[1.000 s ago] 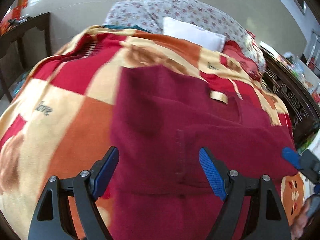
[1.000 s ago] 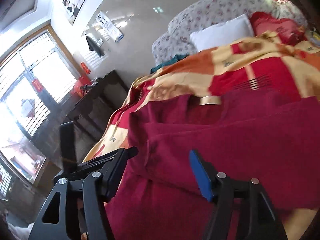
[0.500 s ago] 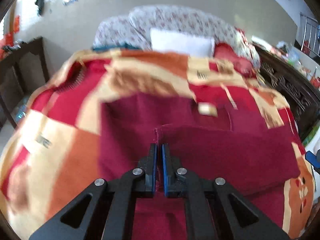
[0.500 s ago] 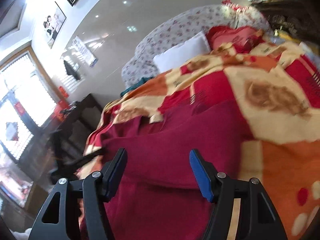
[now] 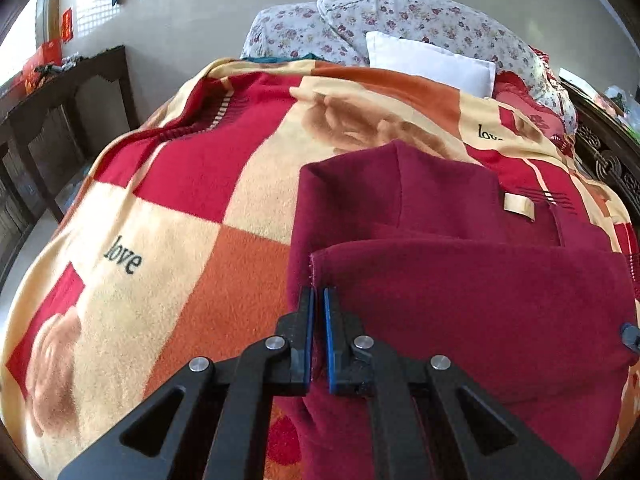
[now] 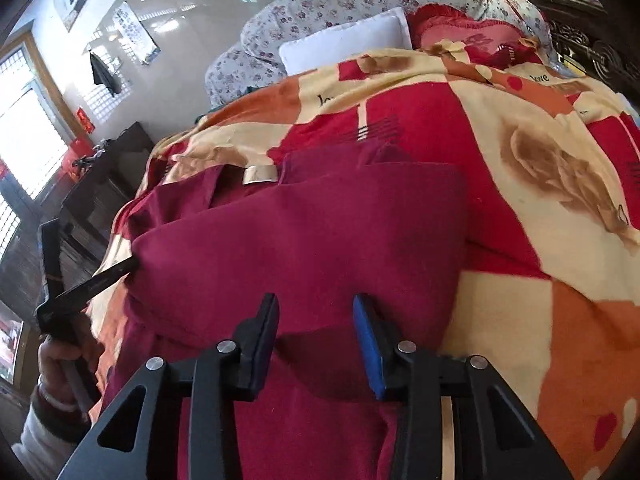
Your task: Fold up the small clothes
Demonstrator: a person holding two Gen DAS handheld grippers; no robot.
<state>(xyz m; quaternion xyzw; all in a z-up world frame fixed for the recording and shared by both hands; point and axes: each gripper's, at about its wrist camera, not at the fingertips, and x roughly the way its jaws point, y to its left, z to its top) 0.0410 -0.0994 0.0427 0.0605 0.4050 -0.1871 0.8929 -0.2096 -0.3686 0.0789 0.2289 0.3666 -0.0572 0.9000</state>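
A dark red garment (image 5: 460,300) lies on the bed, its near part folded over the rest, with a beige neck label (image 5: 520,206) showing beyond the fold. My left gripper (image 5: 316,294) is shut on the left corner of the folded layer. From the right wrist view the same gripper (image 6: 132,266) bites into that corner of the garment (image 6: 300,248), held by a hand (image 6: 60,360). My right gripper (image 6: 316,304) straddles the near fold edge toward the garment's right side. Its jaws are closing, with cloth between the pads and gaps still showing beside them.
The garment rests on a checked red, orange and cream blanket (image 5: 180,240). Behind it are a white pillow (image 5: 428,64) and a floral quilt (image 5: 400,12). A dark wooden table (image 5: 60,92) stands left of the bed, and a carved dark bed frame (image 5: 608,152) runs along the right.
My left gripper went from wide open to shut on the fold's left corner, then moved closer to the cloth. My right jaws have narrowed around the fold, and that view swung toward the garment's right edge.
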